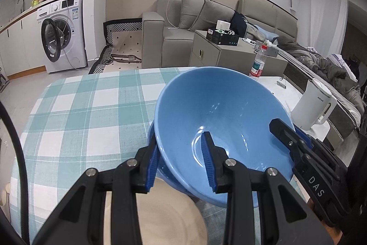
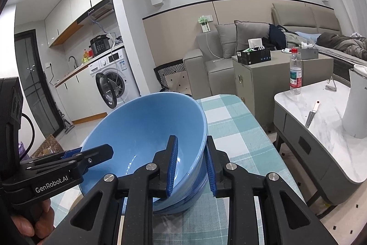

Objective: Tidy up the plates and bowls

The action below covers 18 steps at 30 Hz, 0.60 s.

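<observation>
A blue bowl [image 1: 218, 107] [image 2: 142, 130] is tilted and held by both grippers on opposite sides of its rim. My left gripper [image 1: 181, 160] is shut on the near wall, one pad inside and one outside. My right gripper [image 2: 191, 164] is shut on the opposite wall in the same way. Each gripper shows in the other's view: the right gripper [image 1: 286, 137] and the left gripper [image 2: 96, 153]. Under the held bowl sits another blue bowl [image 1: 150, 134] [image 2: 195, 194] on the checked tablecloth [image 1: 91, 118] [image 2: 229, 125]. A beige plate [image 1: 165, 210] lies just in front.
A marble side table [image 2: 321, 130] stands to the right with a white kettle [image 1: 314, 105] [image 2: 357, 102], a water bottle [image 1: 259, 63] [image 2: 295, 70] and a knife [image 2: 312, 114]. Behind are a grey cabinet [image 1: 220, 52], a sofa [image 1: 174, 22] and a washing machine [image 1: 62, 33].
</observation>
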Available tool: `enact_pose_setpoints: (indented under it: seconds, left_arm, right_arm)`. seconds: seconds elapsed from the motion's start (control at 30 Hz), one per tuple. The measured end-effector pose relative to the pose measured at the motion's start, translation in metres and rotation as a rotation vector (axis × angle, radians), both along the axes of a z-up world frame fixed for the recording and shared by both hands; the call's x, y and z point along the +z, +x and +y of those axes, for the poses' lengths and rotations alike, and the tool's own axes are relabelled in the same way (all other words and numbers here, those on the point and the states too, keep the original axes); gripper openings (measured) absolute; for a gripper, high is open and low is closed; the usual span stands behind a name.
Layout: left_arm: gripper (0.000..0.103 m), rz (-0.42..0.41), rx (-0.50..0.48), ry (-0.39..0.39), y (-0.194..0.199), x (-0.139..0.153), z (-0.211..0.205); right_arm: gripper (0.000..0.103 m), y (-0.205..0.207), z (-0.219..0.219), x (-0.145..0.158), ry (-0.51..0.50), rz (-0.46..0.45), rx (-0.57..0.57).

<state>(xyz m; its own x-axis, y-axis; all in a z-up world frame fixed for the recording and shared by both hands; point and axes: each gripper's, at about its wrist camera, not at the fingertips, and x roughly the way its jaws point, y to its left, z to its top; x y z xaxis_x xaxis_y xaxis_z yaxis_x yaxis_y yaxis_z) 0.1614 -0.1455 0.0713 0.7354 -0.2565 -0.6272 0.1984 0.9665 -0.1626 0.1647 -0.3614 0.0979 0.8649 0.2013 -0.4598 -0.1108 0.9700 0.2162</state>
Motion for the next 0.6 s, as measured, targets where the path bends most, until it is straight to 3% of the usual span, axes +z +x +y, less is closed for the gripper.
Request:
enact_pose_setpoints:
  seconds: [0.6]
  left_arm:
    - [0.033, 0.030, 0.022, 0.019, 0.015, -0.021, 0.005]
  right_arm:
    - [0.023, 0.020, 0.021, -0.024, -0.081, 0.034, -0.003]
